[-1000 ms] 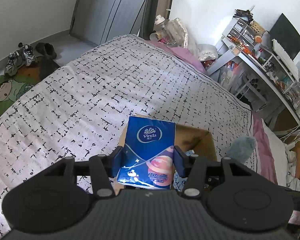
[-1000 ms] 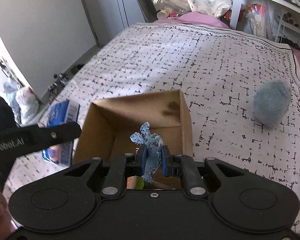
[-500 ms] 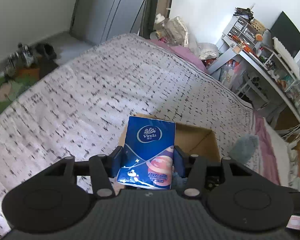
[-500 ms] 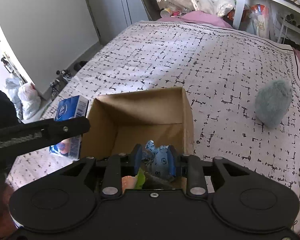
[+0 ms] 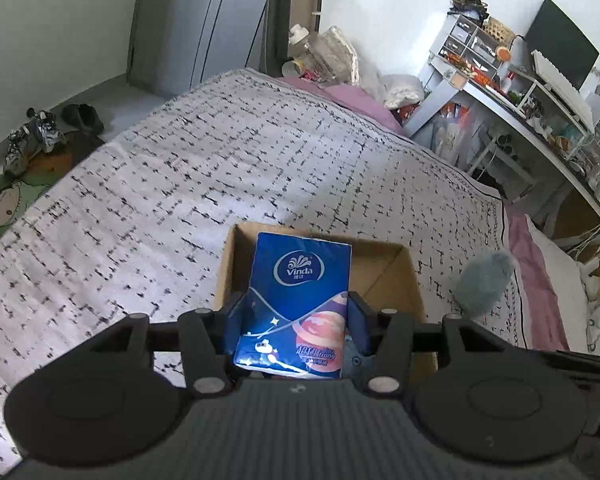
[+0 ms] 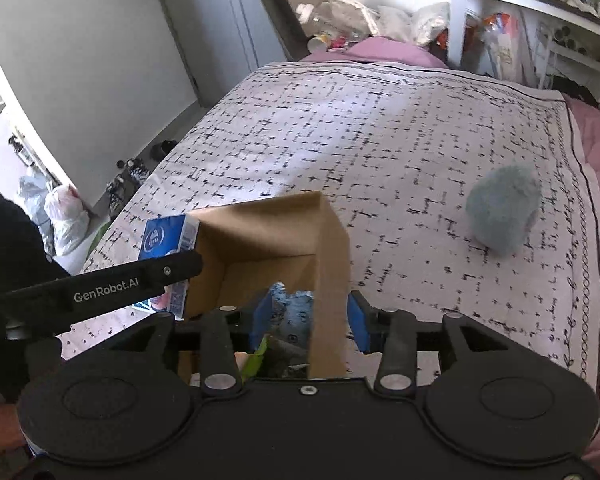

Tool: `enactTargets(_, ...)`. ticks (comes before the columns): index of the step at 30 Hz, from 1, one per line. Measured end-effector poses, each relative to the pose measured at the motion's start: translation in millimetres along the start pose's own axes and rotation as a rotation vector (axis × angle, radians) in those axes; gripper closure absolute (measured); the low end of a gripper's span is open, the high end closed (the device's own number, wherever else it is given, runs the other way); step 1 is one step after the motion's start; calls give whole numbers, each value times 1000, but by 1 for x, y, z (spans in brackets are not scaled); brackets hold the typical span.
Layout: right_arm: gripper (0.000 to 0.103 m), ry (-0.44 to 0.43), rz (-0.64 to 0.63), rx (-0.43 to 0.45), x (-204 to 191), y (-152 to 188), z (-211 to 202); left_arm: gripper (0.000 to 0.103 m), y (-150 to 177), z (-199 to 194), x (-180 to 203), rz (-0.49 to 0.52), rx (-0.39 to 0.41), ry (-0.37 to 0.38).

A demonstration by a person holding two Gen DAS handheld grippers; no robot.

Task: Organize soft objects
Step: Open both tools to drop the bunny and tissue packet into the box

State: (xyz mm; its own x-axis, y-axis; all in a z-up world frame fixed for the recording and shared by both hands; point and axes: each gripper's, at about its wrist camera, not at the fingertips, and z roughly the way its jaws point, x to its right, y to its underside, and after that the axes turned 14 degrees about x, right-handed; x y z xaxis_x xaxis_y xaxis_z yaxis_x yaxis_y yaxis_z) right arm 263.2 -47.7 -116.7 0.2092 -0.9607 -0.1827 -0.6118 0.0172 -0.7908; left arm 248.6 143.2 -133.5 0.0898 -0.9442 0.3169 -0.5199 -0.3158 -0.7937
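My left gripper (image 5: 296,316) is shut on a blue Vinda tissue pack (image 5: 300,284) and holds it over the near left edge of an open cardboard box (image 5: 384,264) on the bed. In the right wrist view the pack (image 6: 166,236) shows beside the box (image 6: 284,232). My right gripper (image 6: 309,322) is open, its jaws straddling the box's right wall. A blue patterned cloth (image 6: 296,312) lies inside the box between them. A fluffy grey-blue toy (image 6: 504,210) lies on the bed to the right of the box; it also shows in the left wrist view (image 5: 484,284).
The bed has a white cover with black dashes (image 5: 220,184). A cluttered desk with a monitor (image 5: 560,52) stands to the right. Shoes (image 5: 40,136) and a green mat lie on the floor to the left. Bags and bottles (image 6: 340,20) sit past the bed's far end.
My right gripper has opened and let go of the blue cloth, which has dropped into the box. The left gripper has carried the tissue pack closer over the box.
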Motion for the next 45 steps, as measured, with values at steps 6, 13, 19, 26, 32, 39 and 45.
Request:
enactTargets(6,59,6,57,-5,28,3,-4,51,9,16,9,32,-37,-22)
enactTargets(13,58,17,113,-15,59,7,-4,51,16,36,23,77,-75,-55)
enactTargets(19,55,28,144,-19,83,9,-7,51,23,56,31,110,-115,-107)
enactTargets(26,55,39,179,-24,106,15,-14,51,29,72,38,135,-160,-149)
enactTargets(32,54,35,198,-21,116,19,-23,48,32,76,40,160,-180,-194)
enactTargets(39,44,33,205,4,123,22,-38,45,31,67,42,151,-189,-216)
enactTargets(45,40,18,229,18,127,21,-48,43,28,44,51,139,-169,-217)
